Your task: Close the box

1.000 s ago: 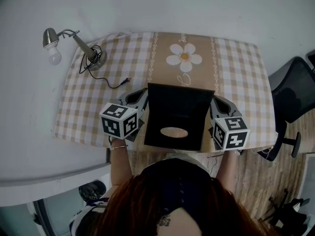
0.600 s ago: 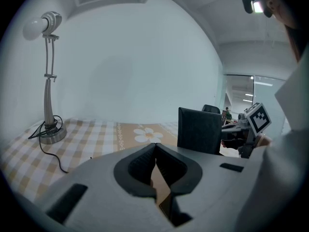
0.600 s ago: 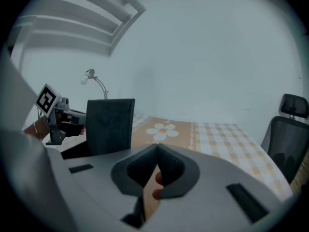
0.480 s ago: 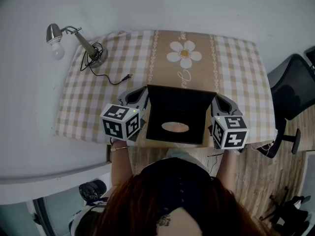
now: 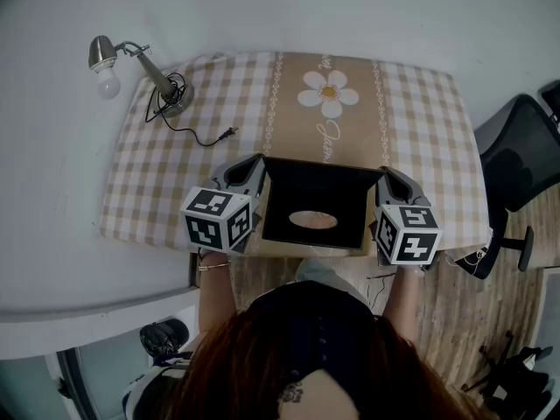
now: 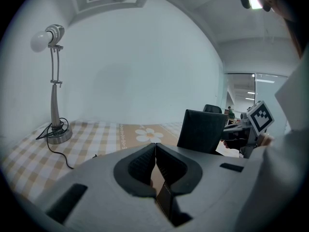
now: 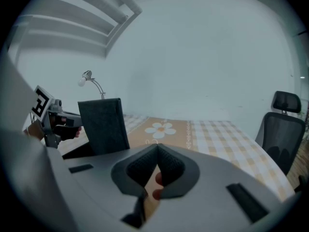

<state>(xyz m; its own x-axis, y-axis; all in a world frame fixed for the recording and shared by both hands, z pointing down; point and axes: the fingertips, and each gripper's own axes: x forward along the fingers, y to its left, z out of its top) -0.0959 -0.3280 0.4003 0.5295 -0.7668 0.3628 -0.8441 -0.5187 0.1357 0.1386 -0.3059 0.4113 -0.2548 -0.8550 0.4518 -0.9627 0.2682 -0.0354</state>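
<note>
A dark box with an oval opening in its dark panel sits at the table's near edge, between both grippers. The panel stands nearly upright in the left gripper view and in the right gripper view. My left gripper is at the box's left side, its jaws shut on a thin brown cardboard edge. My right gripper is at the right side, shut on a brown edge of the box.
A checked tablecloth with a daisy stripe covers the table. A desk lamp with its loose cable stands at the far left corner. A black office chair is beside the table's right edge.
The dark panel looks shorter from above than a second ago; it has tilted, and its oval opening sits farther up. Both grippers kept hold at its sides.
</note>
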